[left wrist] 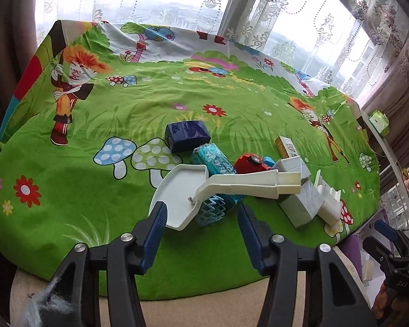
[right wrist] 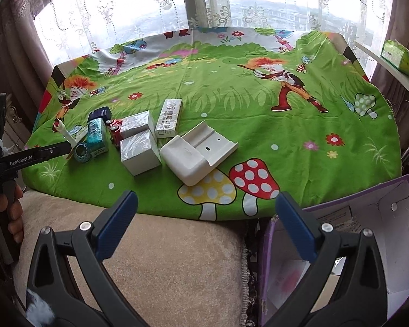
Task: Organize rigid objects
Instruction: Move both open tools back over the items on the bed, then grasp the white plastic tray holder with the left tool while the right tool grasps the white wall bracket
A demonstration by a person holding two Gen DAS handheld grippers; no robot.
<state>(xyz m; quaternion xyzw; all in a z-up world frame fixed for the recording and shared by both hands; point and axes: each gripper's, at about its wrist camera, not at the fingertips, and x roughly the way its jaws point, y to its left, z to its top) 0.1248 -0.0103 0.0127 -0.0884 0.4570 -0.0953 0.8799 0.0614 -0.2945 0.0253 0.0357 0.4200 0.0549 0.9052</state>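
Little of the sorting looks done as yet; nearly all the rigid things lie in one loose cluster on the green cartoon cloth [right wrist: 231,103], toward its near left part in the right wrist view; the purple box [right wrist: 368,218] beside the table's near right corner seems the likely place for them, though its inside is only partly in view and I cannot tell whether anything has gone in. The left gripper [left wrist: 201,215] hangs just before the cluster with its blue fingers spread wide, holding nothing; its left finger is at the rim of the white scoop-shaped tray [left wrist: 177,196], whose long handle lies across the pile, but whether finger and rim touch is hard to judge. Under and behind that tray sit the teal patterned box [left wrist: 212,160] and a blue zigzag ring [left wrist: 212,212]; farther back the dark blue box [left wrist: 186,135]; to the right the red toy car [left wrist: 249,163], two white boxes [right wrist: 139,139] touching one another, a narrow gold-and-white carton [right wrist: 169,118], and the large white bracket [right wrist: 196,152] at the near end of the group. The right gripper [right wrist: 204,223] is also spread and empty, held back over the beige cushion [right wrist: 163,259], well apart from the objects; so by my reading every piece is yet to be lifted, and the white tray looks the first candidate.
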